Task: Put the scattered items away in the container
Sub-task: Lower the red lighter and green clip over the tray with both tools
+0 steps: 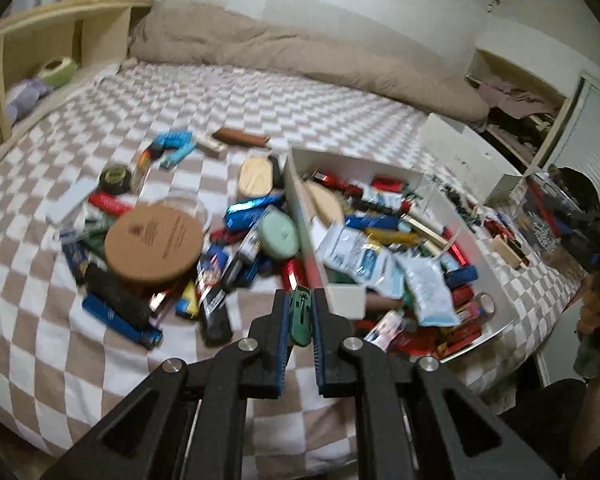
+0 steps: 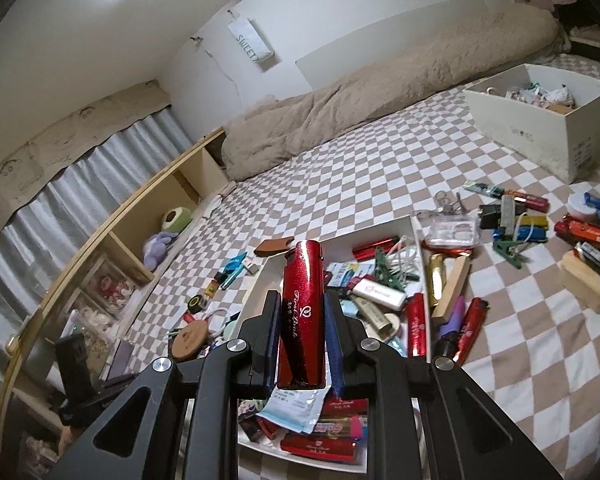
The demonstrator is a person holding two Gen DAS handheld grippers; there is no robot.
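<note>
Left gripper point(image 1: 300, 312) clamped a small green clip point(image 1: 300, 318) beside the white container point(image 1: 345, 298); right gripper point(image 2: 302, 320) pinched a red lighter point(image 2: 303, 308) above it.

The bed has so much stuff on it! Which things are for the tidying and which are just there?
For tidying: white container, red lighter in right gripper, green clip in left gripper, cork disc.
Just there: beige duvet, plush toy, other white box.
</note>
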